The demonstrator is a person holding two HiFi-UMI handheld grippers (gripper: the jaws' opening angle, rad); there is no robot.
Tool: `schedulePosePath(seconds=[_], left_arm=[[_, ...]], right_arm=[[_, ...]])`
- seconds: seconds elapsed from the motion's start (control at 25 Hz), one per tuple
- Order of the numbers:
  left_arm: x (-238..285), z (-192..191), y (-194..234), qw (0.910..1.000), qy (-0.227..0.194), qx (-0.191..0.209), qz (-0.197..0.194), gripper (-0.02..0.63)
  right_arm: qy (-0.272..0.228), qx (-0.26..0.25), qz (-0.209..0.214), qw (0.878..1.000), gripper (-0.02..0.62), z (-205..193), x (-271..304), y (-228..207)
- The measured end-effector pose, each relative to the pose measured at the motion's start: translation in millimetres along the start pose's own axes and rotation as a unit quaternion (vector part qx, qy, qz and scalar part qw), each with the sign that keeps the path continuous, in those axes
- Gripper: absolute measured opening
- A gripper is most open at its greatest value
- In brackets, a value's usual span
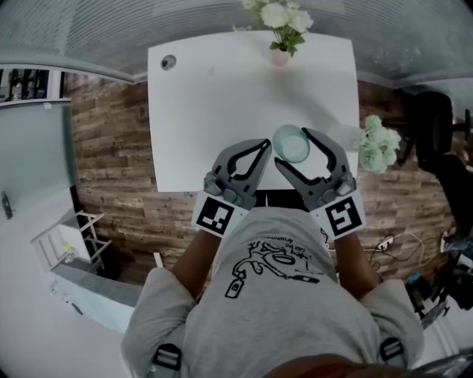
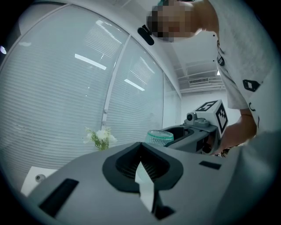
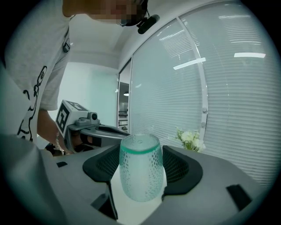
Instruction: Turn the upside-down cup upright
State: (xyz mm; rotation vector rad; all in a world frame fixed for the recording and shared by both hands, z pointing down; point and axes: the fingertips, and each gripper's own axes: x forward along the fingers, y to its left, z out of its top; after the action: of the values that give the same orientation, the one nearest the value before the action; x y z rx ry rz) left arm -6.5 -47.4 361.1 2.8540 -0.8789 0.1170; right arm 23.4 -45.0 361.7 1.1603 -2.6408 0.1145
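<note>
A clear, dimpled glass cup (image 3: 140, 169) with a teal band near its closed end stands upside down between the pads of my right gripper (image 3: 140, 154), which is shut on it. In the head view the cup (image 1: 290, 144) hangs over the near edge of the white table (image 1: 214, 111), held by the right gripper (image 1: 293, 148). My left gripper (image 1: 264, 144) is shut with nothing in it, its tip just left of the cup. From the left gripper view (image 2: 141, 148) the cup (image 2: 159, 137) shows beyond the closed jaws.
A small vase of white flowers (image 1: 283, 22) stands at the table's far edge. A second bunch of pale flowers (image 1: 378, 144) sits off the table's right side. A round grommet (image 1: 168, 62) is at the far left corner. A dark chair (image 1: 436, 125) stands to the right.
</note>
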Motion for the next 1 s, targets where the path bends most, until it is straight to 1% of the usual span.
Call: schedulePosePath(seconds=[0.08,0.2,0.56,0.68,0.88,1.0], left_arm=[[0,6,-2,1.0,-0.004,0.004,-0.002,0.003],[-2,15,-6,0.9999,-0.008,0.008,-0.004,0.003],[-12,48,-10,0.9993,-0.036,0.004,0.004,0.003],[-14,55,-12,0.9992,-0.039,-0.001,0.001,0.003],[-18,63,-13,0.9991,-0.043,0.001,0.002,0.003],[-19,65,-15,0.9991,-0.043,0.002,-0.001,0.003]], right_arm=[[-0.005,0.0,0.0,1.0,0.321,7,-2,1],[-0.01,-0.013,0.005,1.0,0.321,17,-5,2],[-0.041,-0.025,0.002,0.999,0.321,53,-17,4],[-0.046,-0.022,0.002,0.999,0.321,60,-20,4],[-0.056,-0.039,0.005,0.998,0.321,72,-23,3],[-0.055,-0.037,0.005,0.998,0.321,73,-24,4]])
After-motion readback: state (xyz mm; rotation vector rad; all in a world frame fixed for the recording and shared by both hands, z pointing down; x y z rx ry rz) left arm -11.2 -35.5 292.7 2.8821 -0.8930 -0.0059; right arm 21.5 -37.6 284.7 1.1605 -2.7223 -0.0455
